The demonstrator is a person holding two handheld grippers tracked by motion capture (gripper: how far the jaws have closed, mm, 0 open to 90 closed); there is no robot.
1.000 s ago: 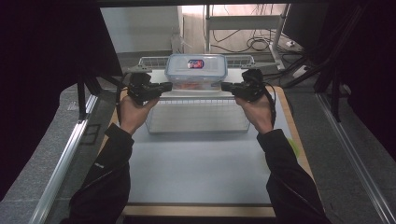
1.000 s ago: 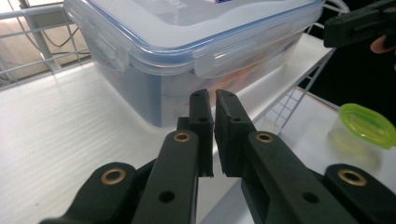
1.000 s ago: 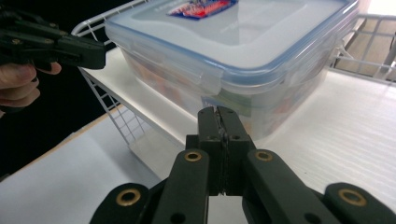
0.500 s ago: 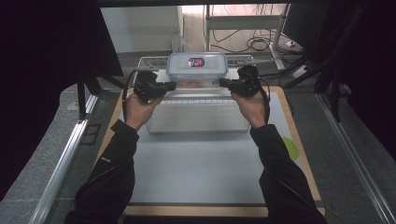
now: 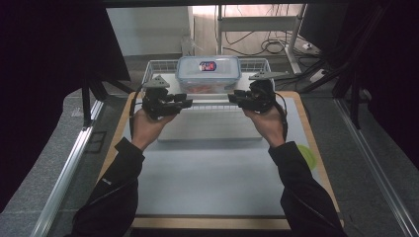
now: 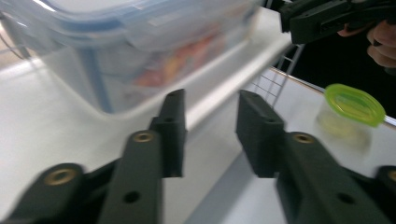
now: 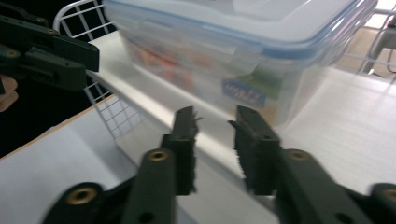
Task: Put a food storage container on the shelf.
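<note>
**Both grippers let go beside the lidded food box**

Nearest, the left gripper [image 5: 185,103] and right gripper [image 5: 236,100] flank the box, jaws just parting, nothing between them; likely a release after setting it down; beyond, the clear snap-lid container [image 5: 208,73] sits in the wire basket [image 5: 154,66]; a green-lidded cup [image 6: 351,108] waits aside.

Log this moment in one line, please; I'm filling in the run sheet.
left gripper: jaws just opening, empty | right gripper: jaws just opening, empty | lidded plastic container: on the white shelf, released
</note>
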